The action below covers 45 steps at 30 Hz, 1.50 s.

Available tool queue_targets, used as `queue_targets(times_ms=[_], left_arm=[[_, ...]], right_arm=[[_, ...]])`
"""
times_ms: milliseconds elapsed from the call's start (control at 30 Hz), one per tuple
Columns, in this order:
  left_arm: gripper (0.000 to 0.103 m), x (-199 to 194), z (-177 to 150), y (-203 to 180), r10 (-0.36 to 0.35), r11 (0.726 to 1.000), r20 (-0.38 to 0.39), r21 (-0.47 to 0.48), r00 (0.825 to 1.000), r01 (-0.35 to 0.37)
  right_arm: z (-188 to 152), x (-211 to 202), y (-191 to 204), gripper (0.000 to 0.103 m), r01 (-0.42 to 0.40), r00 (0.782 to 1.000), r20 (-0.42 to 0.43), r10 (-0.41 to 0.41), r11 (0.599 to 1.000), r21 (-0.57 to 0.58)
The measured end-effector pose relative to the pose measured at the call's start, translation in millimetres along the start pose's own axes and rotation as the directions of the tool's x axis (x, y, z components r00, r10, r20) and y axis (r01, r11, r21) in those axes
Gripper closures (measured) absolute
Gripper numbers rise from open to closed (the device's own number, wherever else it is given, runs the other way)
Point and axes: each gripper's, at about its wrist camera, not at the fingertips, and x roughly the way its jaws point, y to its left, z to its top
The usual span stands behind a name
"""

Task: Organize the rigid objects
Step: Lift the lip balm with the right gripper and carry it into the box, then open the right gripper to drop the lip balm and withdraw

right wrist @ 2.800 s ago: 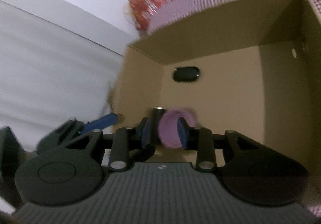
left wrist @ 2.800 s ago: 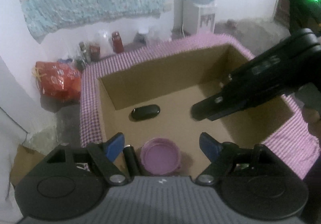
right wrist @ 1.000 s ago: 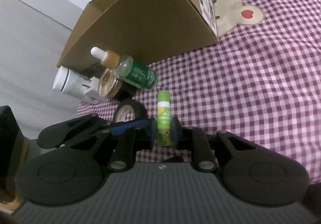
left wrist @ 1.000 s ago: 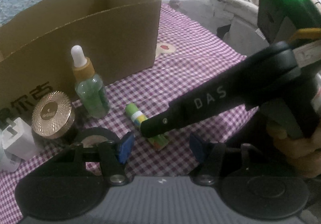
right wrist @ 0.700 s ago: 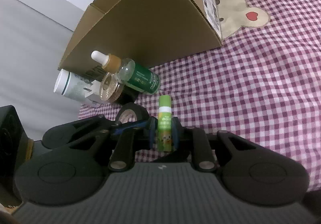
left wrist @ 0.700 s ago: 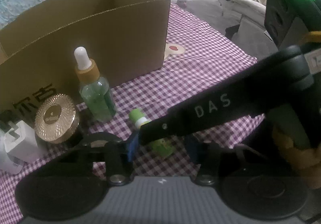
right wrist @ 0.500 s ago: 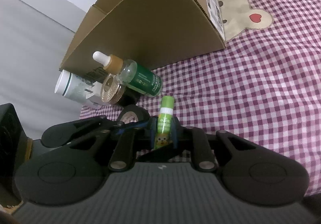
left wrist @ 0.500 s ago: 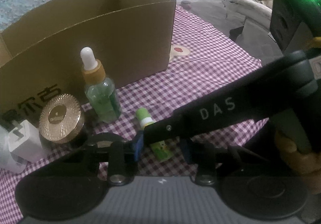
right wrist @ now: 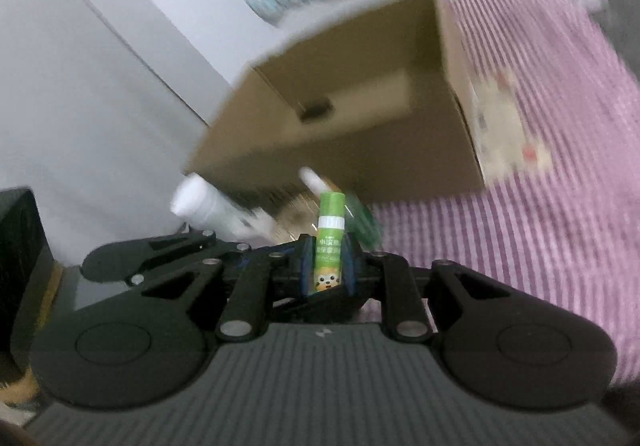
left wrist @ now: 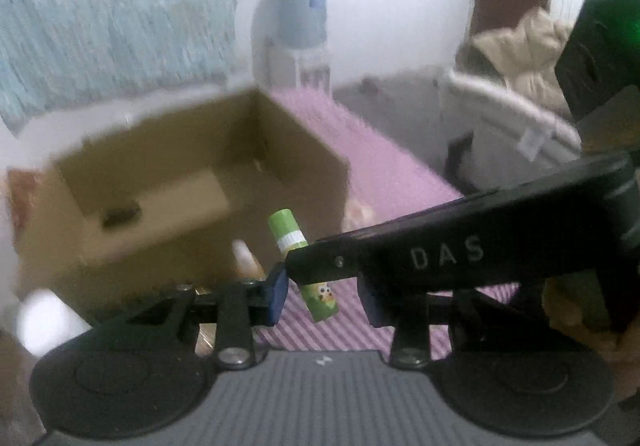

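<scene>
The right gripper (right wrist: 327,266) is closed on a green glue stick (right wrist: 329,242), its blue pads pressing both sides of the tube; the stick stands upright in the centre of the right wrist view, cap up. In the left wrist view the stick (left wrist: 316,296) hangs tilted at lower centre, between the left gripper's (left wrist: 322,296) pads but not touching them. These jaws stand a little apart w/ nothing held. The cardboard box (left wrist: 304,166) sits open at centre-left on the purple checked cloth (left wrist: 396,170). A dark oval thing (left wrist: 120,215) lies inside the box. Bottles in front of the box are too blurred to tell.
</scene>
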Motion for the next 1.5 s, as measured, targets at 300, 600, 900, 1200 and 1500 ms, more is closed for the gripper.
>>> queue_targets(times_ms=[300,600,900,1200,1500], left_arm=[[0.064,-3,55,55,0.107,0.994,0.038,0.0,0.994,-0.107],[0.064,72,73,142,0.147,0.983,-0.214,-0.078,0.966,-0.167],[0.064,122,72,198,0.183,0.96,-0.363,-0.134,0.914,-0.246],[0.061,124,70,216,0.151,0.948,-0.381,-0.206,0.912,-0.243],[0.041,76,83,177,0.163,0.968,-0.265,-0.144,0.95,-0.207]], right_arm=[[90,32,40,0.087,-0.062,0.998,0.014,0.065,0.989,-0.137],[165,171,19,0.087,-0.128,0.958,-0.255,0.132,0.991,0.031],[188,271,8,0.088,-0.126,0.887,-0.438,0.148,0.989,0.079],[188,286,15,0.087,-0.147,0.877,-0.457,0.149,0.988,0.042],[200,205,4,0.077,-0.195,0.926,-0.315,0.207,0.978,0.068]])
